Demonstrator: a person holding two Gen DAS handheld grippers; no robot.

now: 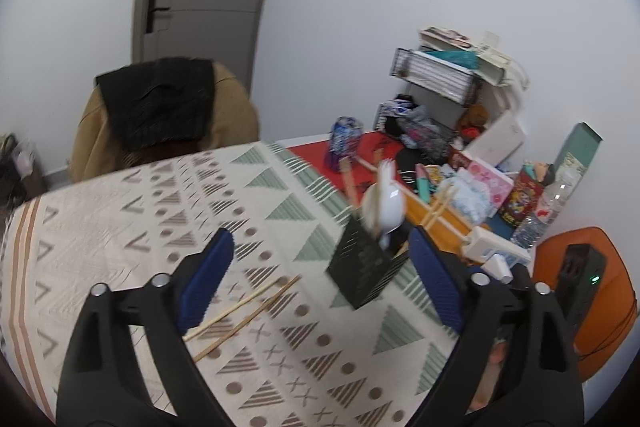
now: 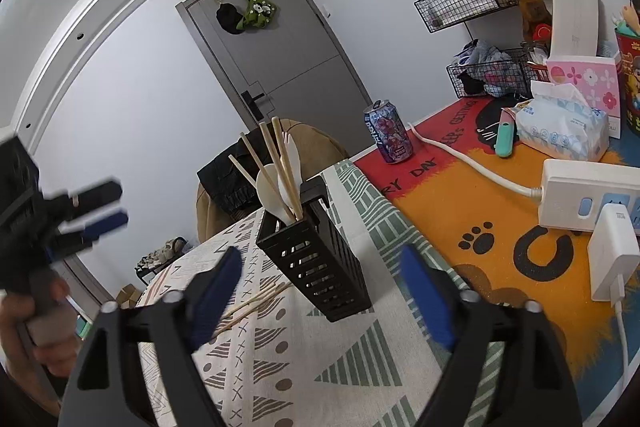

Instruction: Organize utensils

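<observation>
Left fingers: apart, blue pads clear of everything, nothing gripped.
Right fingers: apart, nothing gripped; holder's base in the gap, untouched.
Holder: black, slotted, tilted on the desk; ahead of the left fingers, nearer the right-hand pad.
In holder: white spoon, white fork, several chopsticks, all handle-down and leaning.
Loose chopsticks: a pair flat on the cloth, beside the holder, partly behind the left pad in both views.
Cloth: cream with green and brown triangles, covering the desk.
Mat: red and orange with paw prints, just past the cloth.
On mat: can, power strip, tissue pack.
Hand: at the right view's left edge, holding the left gripper.
Behind: chair draped with clothes, grey door.
</observation>
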